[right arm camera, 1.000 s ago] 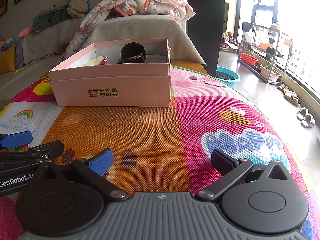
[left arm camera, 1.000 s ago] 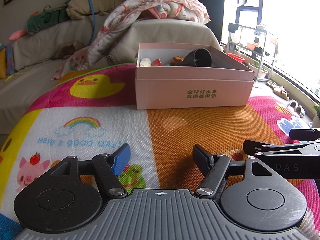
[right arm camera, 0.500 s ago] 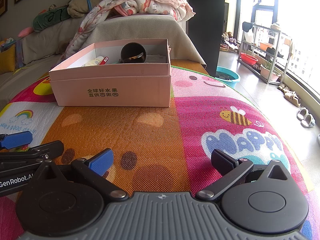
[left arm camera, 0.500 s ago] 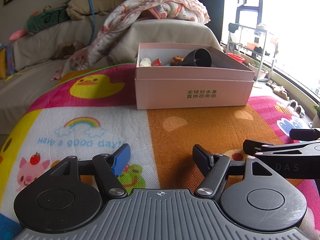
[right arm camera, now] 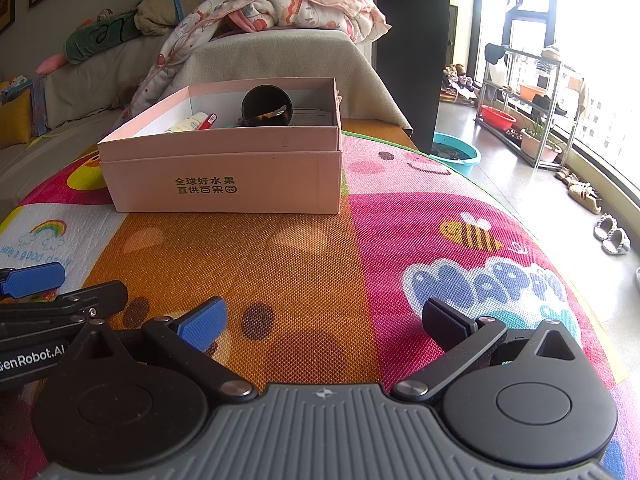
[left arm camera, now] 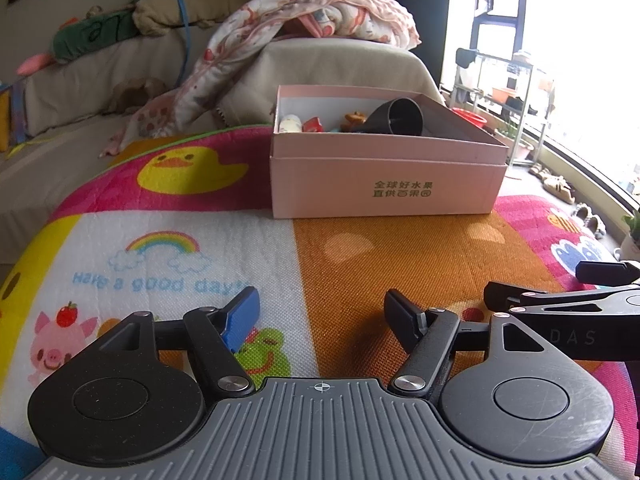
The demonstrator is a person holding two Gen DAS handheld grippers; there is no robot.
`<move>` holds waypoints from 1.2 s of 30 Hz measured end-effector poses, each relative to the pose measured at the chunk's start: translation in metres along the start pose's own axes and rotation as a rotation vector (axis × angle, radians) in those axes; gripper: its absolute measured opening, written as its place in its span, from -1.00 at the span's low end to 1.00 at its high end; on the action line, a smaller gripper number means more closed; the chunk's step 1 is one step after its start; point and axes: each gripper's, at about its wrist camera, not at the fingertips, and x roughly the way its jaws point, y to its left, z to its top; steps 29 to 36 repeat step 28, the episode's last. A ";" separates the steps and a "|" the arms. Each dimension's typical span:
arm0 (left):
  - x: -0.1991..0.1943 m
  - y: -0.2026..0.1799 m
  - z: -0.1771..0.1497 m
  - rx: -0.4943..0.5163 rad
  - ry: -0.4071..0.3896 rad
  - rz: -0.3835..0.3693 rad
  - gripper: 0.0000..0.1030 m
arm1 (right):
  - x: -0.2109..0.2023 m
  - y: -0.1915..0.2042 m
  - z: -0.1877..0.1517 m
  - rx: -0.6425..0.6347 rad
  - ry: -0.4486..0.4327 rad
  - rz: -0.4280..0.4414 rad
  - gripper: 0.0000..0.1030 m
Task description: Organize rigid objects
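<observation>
**Both grippers empty, box already loaded**

Fingers of the left gripper (left arm camera: 320,312) stand spread with nothing between them, only play mat (left arm camera: 360,272) showing in the gap. Blue pad on one finger, black on the other. Right gripper (right arm camera: 324,318) is the same: jaws wide apart, empty, hovering low over the orange patch of mat. Each gripper shows at the edge of the other's view, so they sit side by side, close.

Pink box (right arm camera: 224,184) sits on the mat straight ahead of both grippers, well apart from the fingertips, lid off. Inside: a black cup (right arm camera: 266,106) on its side with its mouth facing the right camera, a white tube (right arm camera: 188,123), a small red item (left arm camera: 313,124) and something brown (left arm camera: 354,117), too small to name. No loose rigid object visible on the mat between fingers and box. Judgement: sorting looks near done or done, unless more items lie outside both views.

Risks from here:
- Black cup lies tipped and round; a pinch on its rim could roll it or knock the smaller items about.
- Box is light cardboard on a soft mat; pushing its near wall with a fingertip would likely slide or tilt it.
- Grippers are near each other; reaching in together risks a clash, as the box opening is narrow for two.
- Small contents are partly hidden behind the near wall, so a blind reach may miss.

Sofa (left arm camera: 80,92) and blanket (left arm camera: 320,16) behind, not involved.
</observation>
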 end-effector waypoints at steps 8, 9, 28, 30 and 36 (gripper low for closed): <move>0.000 0.000 0.000 -0.003 0.000 -0.002 0.44 | 0.000 0.000 0.000 0.000 0.000 0.000 1.00; 0.000 0.000 0.000 -0.001 0.001 0.000 0.44 | 0.000 0.000 0.000 0.000 0.000 0.000 1.00; 0.000 0.000 0.001 0.011 0.001 0.010 0.45 | 0.000 0.000 0.000 0.000 0.000 0.000 1.00; 0.000 0.000 0.001 0.011 0.001 0.010 0.45 | 0.000 0.000 0.000 0.000 0.000 0.000 1.00; 0.000 0.000 0.001 0.011 0.001 0.010 0.45 | 0.000 0.000 0.000 0.000 0.000 0.000 1.00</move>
